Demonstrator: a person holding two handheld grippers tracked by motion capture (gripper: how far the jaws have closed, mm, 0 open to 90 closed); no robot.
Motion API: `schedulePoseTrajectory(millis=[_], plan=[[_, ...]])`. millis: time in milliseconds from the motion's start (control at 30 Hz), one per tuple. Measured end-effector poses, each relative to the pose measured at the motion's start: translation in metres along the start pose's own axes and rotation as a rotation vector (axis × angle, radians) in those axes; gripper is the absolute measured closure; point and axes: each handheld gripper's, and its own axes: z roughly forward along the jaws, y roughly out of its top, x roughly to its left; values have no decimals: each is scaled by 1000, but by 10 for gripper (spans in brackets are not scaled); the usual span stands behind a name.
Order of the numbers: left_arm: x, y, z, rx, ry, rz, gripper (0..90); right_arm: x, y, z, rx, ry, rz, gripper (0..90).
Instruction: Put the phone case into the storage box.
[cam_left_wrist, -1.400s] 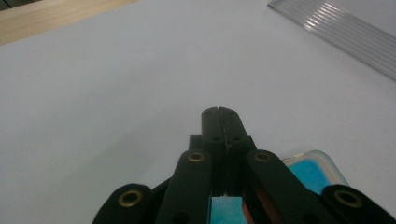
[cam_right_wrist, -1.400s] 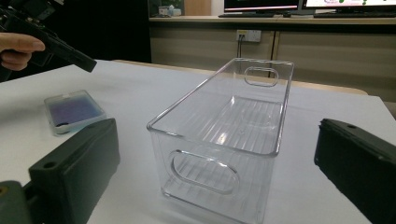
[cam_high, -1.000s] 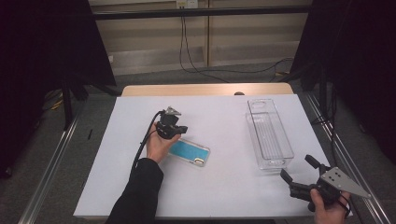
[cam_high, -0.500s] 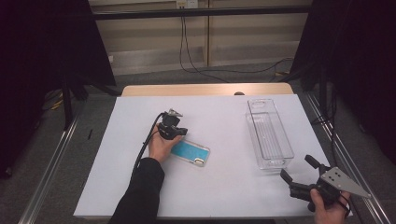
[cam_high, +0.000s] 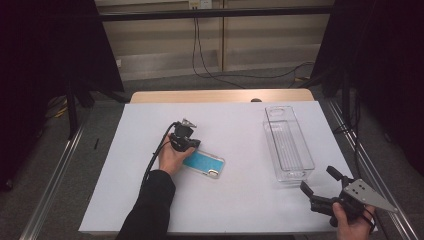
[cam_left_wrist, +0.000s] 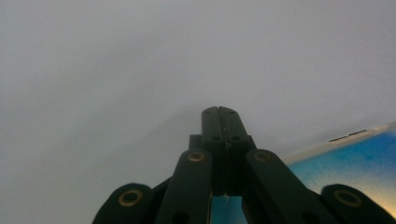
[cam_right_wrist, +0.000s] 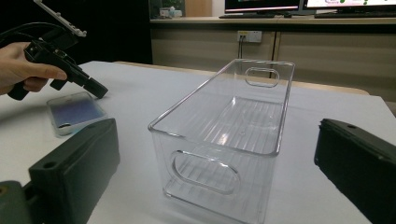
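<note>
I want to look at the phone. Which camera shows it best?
The high view: the whole phone lies flat on the white table, beside the left gripper. The left gripper view catches just a blue corner; the right gripper view shows it small and low.

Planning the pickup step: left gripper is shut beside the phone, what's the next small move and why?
Probably open the left gripper first. Its jaws are closed together, empty, at the far edge of the phone, which lies flat on the white table. Shut jaws cannot straddle it.
</note>
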Motion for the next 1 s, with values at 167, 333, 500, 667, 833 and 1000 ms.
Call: schedulePoseTrajectory(millis=[167, 333, 500, 667, 833, 1000], plan=[[-3, -2, -1, -5, 8, 17, 900, 1, 0, 0, 2, -1, 1, 0], [-4, -5, -3, -6, 14, 41, 900, 0, 0, -1, 6, -5, 3, 0], [-5, -5, -4, 3, 13, 52, 900, 0, 0, -1, 6, -5, 2, 0], [-6, -7, -5, 4, 13, 61, 900, 0, 0, -1, 5, -7, 4, 0], [-6, -9, -7, 3, 4, 60, 900, 0, 0, -1, 6, -7, 1, 0], [-4, -12, -9, -2, -17, 41, 900, 0, 0, -1, 5, -8, 3, 0]])
